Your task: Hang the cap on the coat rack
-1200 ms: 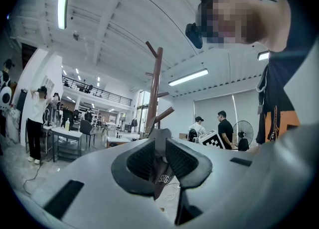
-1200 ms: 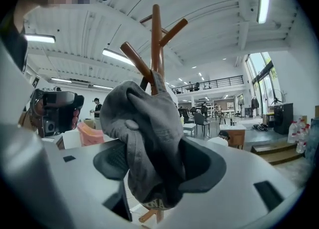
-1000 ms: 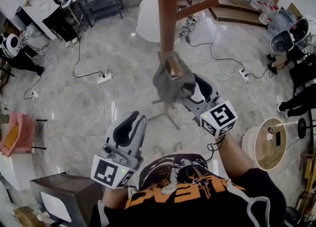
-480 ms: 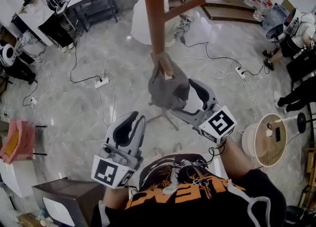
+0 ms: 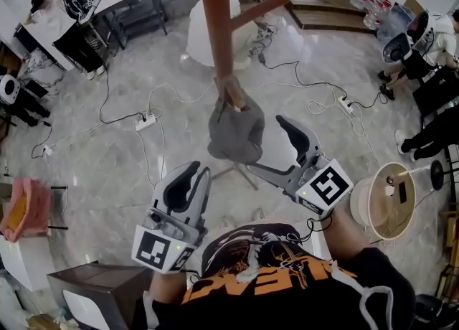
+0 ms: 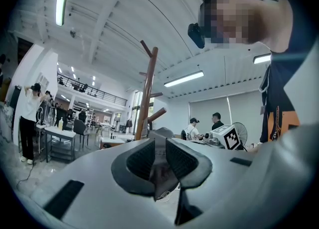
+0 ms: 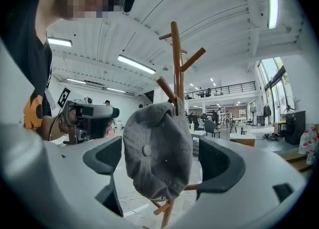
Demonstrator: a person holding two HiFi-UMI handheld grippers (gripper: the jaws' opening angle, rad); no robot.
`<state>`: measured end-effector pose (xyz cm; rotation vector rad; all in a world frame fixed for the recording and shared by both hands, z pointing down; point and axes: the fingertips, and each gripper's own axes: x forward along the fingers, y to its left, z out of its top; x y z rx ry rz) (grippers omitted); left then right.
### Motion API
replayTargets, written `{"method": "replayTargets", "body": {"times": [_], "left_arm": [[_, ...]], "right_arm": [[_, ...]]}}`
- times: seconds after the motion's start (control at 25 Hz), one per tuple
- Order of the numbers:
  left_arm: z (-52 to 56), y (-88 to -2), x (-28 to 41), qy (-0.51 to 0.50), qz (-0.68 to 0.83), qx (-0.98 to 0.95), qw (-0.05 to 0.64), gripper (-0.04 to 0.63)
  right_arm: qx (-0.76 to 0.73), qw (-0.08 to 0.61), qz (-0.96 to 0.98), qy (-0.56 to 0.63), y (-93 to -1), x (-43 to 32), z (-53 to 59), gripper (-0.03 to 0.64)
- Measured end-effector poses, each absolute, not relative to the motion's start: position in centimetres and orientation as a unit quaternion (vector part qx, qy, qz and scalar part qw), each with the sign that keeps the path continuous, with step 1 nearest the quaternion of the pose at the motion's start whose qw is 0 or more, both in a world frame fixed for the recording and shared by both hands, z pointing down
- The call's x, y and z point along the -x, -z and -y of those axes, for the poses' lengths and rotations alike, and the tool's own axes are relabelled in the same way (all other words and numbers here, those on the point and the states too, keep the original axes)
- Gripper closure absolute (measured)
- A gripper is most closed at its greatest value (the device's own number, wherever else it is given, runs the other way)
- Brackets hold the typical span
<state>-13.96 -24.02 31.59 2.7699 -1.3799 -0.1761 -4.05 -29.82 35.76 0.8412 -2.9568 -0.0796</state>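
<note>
A grey cap (image 5: pixel 235 131) hangs from a short peg (image 5: pixel 233 94) of the brown wooden coat rack (image 5: pixel 215 20), with nothing gripping it. My right gripper (image 5: pixel 264 143) sits just to the cap's right and below it. Its jaws are opening and stand wide. In the right gripper view the cap (image 7: pixel 157 156) hangs ahead between the spread pads (image 7: pixel 104 156), and neither pad touches it. The coat rack (image 7: pixel 175 63) rises behind the cap. My left gripper (image 5: pixel 195 171) is held low at the left, away from the rack, shut with nothing in it (image 6: pixel 159 161).
Cables and power strips (image 5: pixel 145 117) lie across the marble floor around the rack's base. A round wooden stool (image 5: pixel 387 206) stands at the right and a pink seat (image 5: pixel 21 206) at the left. Desks and people are at the far left and far right.
The right jaws have let go of the cap and spread wide. The gripper has drawn back to the right, and the cap stays on the peg. The left gripper has not moved.
</note>
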Motion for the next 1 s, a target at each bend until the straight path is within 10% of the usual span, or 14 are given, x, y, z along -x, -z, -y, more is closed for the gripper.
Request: {"method": "replayTargets", "body": {"times": [0.6, 1.0], "left_arm": [[23.3, -30.6, 13.1, 0.060, 0.439, -0.896, 0.013, 0.509], [22.9, -30.9, 12.6, 0.050, 0.429, -0.902, 0.016, 0.512]], "right_arm": [[-0.248, -0.001, 0.968, 0.030, -32.1, 3.2, 26.1, 0.141], [-0.246, -0.048, 0.968, 0.017, -29.9, 2.4, 24.3, 0.380]]}}
